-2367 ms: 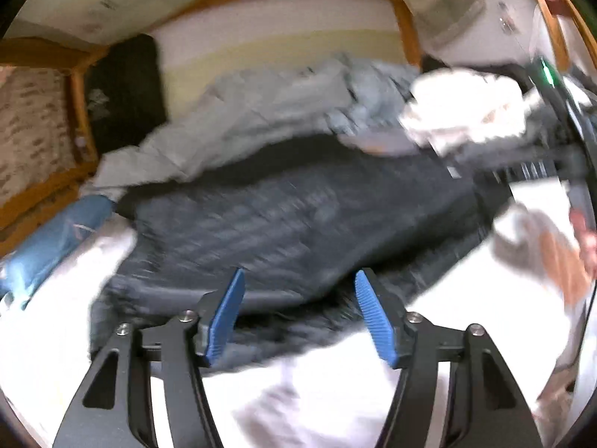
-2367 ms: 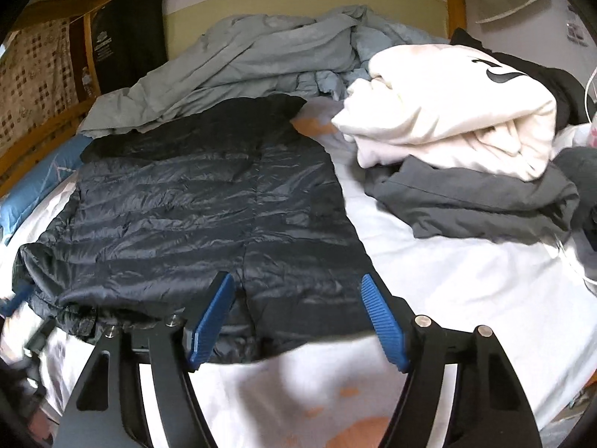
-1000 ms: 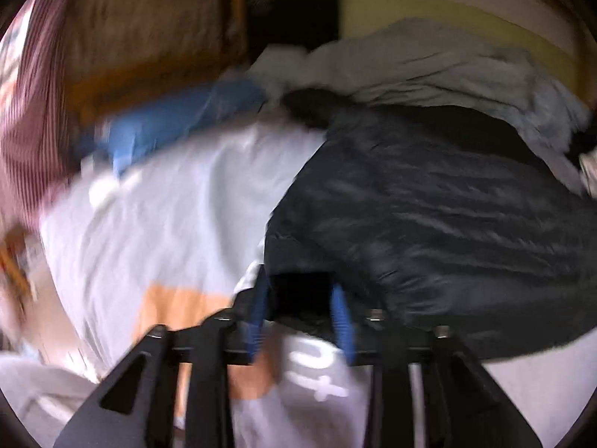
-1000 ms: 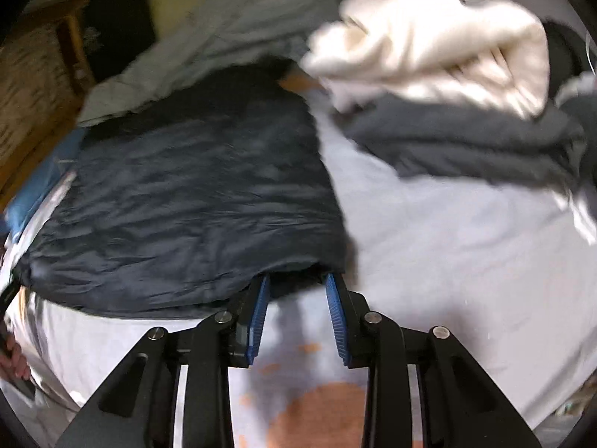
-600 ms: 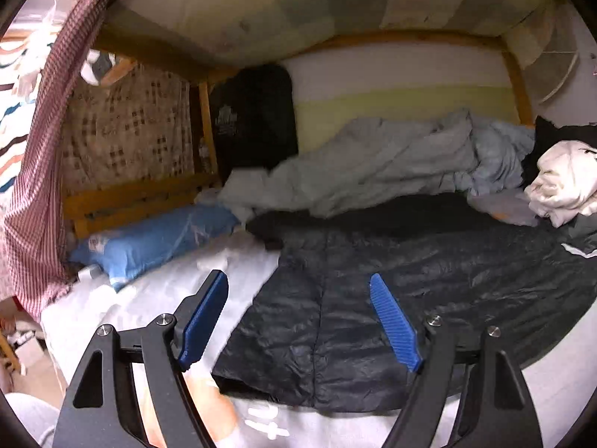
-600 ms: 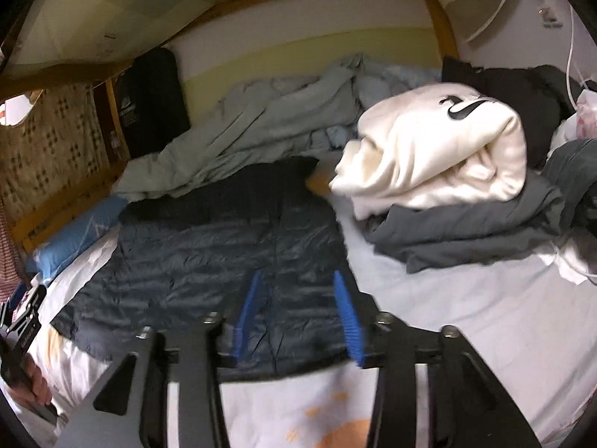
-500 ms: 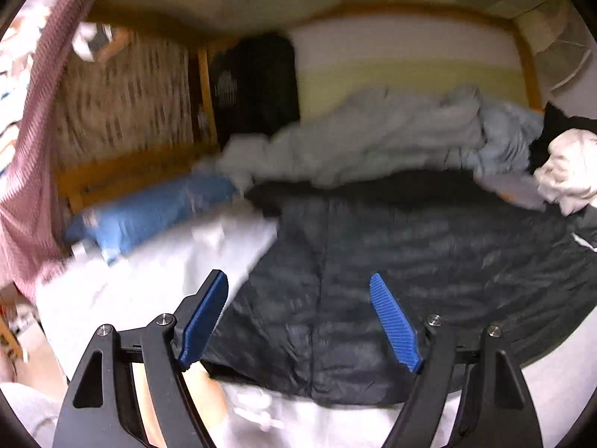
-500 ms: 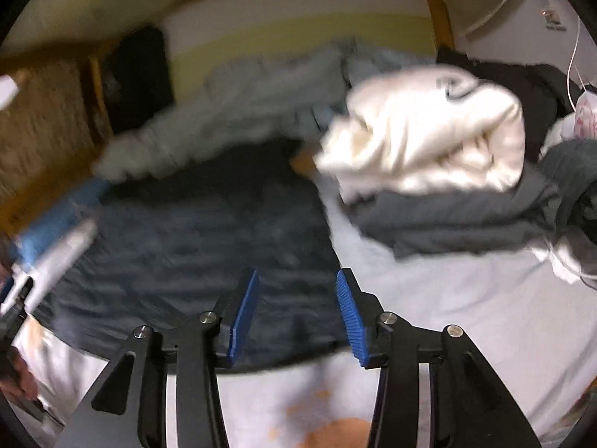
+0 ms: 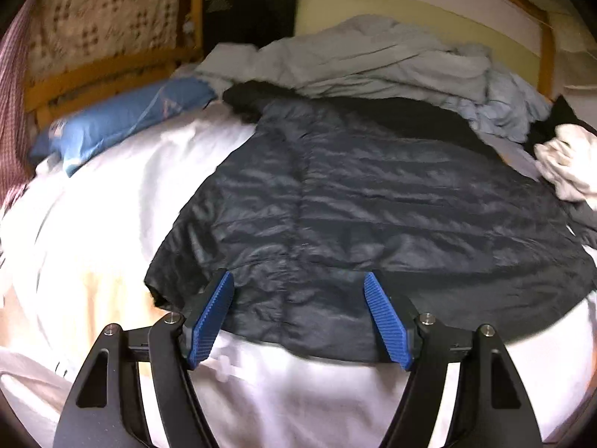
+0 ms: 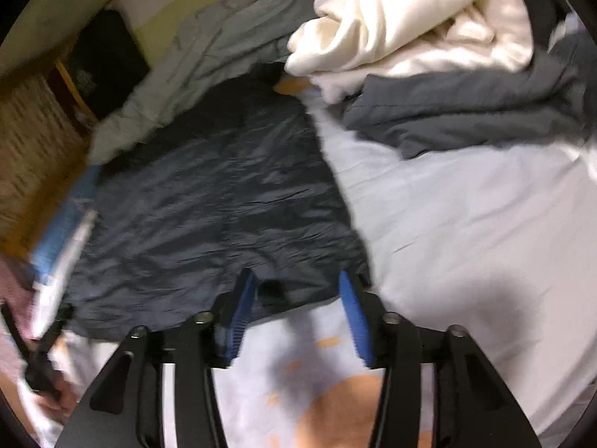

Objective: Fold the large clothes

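Observation:
A dark navy quilted jacket (image 9: 373,205) lies spread flat on the bed's white sheet (image 9: 112,205), hem toward me. My left gripper (image 9: 296,283) hovers over the hem's left part; its jaws are closing, cloth lies between the blue pads, and they do not press it. In the right wrist view the same jacket (image 10: 224,194) reaches up to my right gripper (image 10: 295,274). Those jaws are opening over the hem's right corner, without a grip. A hand holds the left gripper (image 10: 41,336) at the lower left of that view.
A blue pillow (image 9: 119,119) lies left of the jacket, a crumpled grey-blue duvet (image 9: 373,56) behind it. A cream hoodie (image 10: 418,18) sits on a grey garment (image 10: 466,104) at the right. Wooden bed rails (image 9: 93,74) and a black bag (image 9: 250,3) stand beyond.
A second ago both grippers were shut on the jacket's hem. Both have let go and their jaws stand wider. Both cameras rose, then tipped back down toward the hem.

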Motion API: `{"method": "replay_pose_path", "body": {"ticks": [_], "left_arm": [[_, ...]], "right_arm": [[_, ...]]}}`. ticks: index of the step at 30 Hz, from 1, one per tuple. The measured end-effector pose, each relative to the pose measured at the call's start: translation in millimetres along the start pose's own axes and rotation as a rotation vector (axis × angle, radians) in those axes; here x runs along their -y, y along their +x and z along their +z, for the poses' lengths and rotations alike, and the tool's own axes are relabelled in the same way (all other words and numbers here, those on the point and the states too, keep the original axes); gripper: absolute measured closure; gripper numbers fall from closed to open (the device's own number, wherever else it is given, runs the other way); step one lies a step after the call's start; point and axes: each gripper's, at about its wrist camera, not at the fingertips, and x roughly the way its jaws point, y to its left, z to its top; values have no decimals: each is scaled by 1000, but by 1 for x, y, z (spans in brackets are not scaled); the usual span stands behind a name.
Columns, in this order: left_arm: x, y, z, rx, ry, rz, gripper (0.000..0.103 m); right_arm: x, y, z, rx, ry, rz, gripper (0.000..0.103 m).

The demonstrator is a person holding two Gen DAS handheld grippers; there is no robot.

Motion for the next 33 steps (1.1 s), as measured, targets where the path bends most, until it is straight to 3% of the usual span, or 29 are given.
{"method": "replay_pose_path", "body": {"ticks": [1, 3, 7, 15, 16, 17, 19, 20, 21, 22, 23, 25, 29, 33], "left_arm": [[0, 0, 1, 0, -4, -9, 26], [-3, 2, 1, -28, -48, -42, 17], [-24, 14, -17, -167, -292, -198, 16], [-35, 10, -18, -136, -434, -281, 16], [-42, 13, -15, -131, -473, -302, 26], [-51, 16, -13, -133, -510, -307, 49], [-71, 26, -13, -152, -597, -315, 75], [-80, 30, -15, -157, -647, -338, 87], [-87, 34, -17, -164, -696, -364, 92], [-92, 37, -20, -169, -736, -393, 96], [-93, 35, -20, -165, -752, -404, 98], [-88, 22, -15, -118, -712, -396, 98], [-67, -27, 10, -14, -529, -344, 99], [-55, -74, 33, -7, -437, -294, 99]], "right_arm": [[1, 1, -1, -13, 15, 47, 42], [2, 7, -4, -39, 48, 125, 41], [6, 23, -11, -108, 116, 171, 40], [3, 30, -11, -55, 140, 153, 39], [6, 30, -9, -49, 148, 157, 39], [7, 32, -7, -50, 153, 162, 39], [9, 35, -4, -50, 162, 163, 43], [10, 34, -3, -44, 159, 142, 60], [9, 34, -2, -36, 143, 110, 72], [8, 33, -1, -26, 130, 100, 92], [8, 31, -1, -11, 130, 110, 96], [6, 20, 0, 36, 115, 119, 98], [-1, -21, 1, 156, 73, 114, 99], [-2, -67, -1, 229, 84, 150, 99]]}}
